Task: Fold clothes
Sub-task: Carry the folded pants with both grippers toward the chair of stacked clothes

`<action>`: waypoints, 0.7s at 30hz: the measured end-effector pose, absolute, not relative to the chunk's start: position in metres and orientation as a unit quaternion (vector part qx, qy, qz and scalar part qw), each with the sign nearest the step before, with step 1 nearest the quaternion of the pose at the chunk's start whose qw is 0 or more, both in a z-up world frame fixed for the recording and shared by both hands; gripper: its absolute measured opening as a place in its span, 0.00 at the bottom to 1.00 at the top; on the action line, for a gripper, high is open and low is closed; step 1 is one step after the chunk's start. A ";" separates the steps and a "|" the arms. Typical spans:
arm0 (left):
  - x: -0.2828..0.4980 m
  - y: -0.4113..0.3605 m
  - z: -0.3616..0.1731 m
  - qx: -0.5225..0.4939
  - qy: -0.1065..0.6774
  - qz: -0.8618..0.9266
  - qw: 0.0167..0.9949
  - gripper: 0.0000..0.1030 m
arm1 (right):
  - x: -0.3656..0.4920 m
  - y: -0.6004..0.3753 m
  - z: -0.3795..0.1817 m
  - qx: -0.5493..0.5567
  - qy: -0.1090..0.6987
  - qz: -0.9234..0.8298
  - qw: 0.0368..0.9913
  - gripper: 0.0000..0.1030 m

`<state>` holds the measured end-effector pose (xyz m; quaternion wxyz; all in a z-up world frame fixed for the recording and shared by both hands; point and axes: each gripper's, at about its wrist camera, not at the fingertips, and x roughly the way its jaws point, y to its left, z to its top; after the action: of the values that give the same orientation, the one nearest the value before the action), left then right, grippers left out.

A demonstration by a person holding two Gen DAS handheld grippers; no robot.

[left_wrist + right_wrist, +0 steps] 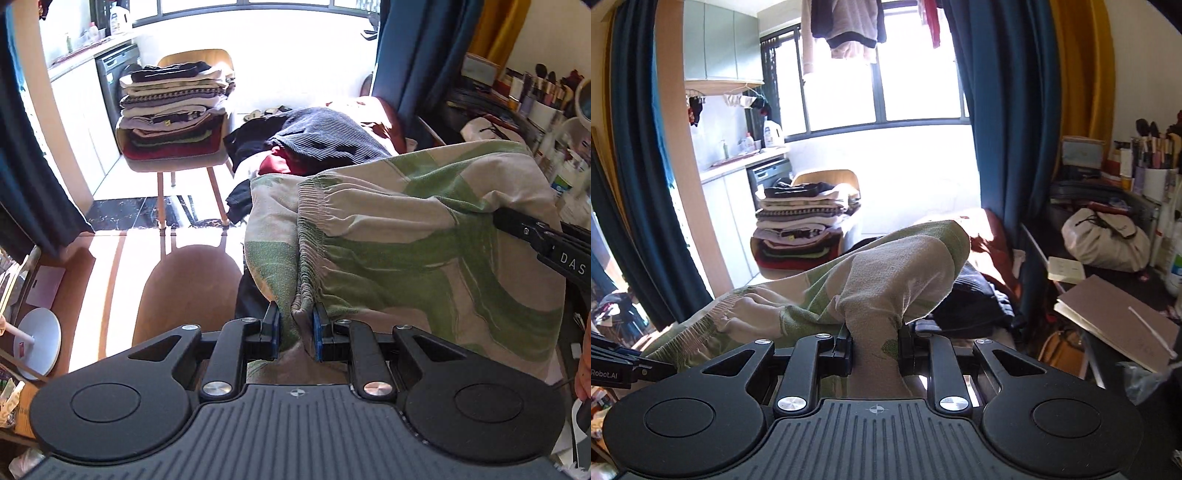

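Folded stack [173,110] on chair [177,162]

A: Where is the left wrist view looking from?
B: It is sitting just behind the left claw [295,328], tilting downward, close over the green-and-cream garment [406,236].
A: And the right wrist view?
B: It is riding behind the right claw [875,349], facing more level toward the window [879,74].
A: What are both sharing?
B: Both are showing the garment, the chair [177,158] bearing folded clothes [173,107], and the blue curtain [410,55].
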<state>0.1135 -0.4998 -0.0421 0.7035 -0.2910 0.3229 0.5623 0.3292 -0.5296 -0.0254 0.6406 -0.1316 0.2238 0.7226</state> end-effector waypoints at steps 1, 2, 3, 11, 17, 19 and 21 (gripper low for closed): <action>0.114 -0.493 -0.040 -0.291 0.320 0.569 0.700 0.17 | 0.331 -0.519 -0.026 -0.132 0.224 0.727 0.636 0.17; 0.113 -0.488 -0.039 -0.288 0.317 0.574 0.698 0.17 | 0.334 -0.508 -0.025 -0.132 0.221 0.730 0.634 0.17; 0.113 -0.483 -0.037 -0.285 0.314 0.578 0.697 0.17 | 0.335 -0.498 -0.024 -0.131 0.218 0.732 0.632 0.17; 0.096 -0.441 -0.044 -0.295 0.307 0.600 0.677 0.17 | 0.322 -0.423 -0.024 -0.142 0.207 0.758 0.602 0.17; 0.050 -0.395 -0.059 -0.318 0.302 0.596 0.673 0.17 | 0.270 -0.379 -0.035 -0.162 0.214 0.758 0.594 0.17; 0.027 -0.374 -0.062 -0.321 0.301 0.587 0.680 0.17 | 0.246 -0.364 -0.036 -0.168 0.207 0.755 0.599 0.17; 0.002 -0.351 -0.064 -0.319 0.302 0.576 0.689 0.17 | 0.219 -0.346 -0.038 -0.171 0.202 0.746 0.612 0.17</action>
<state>0.0018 -0.3508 -0.0639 0.6889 -0.3193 0.3025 0.5762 0.2192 -0.3461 -0.0376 0.6117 -0.1710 0.2019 0.7455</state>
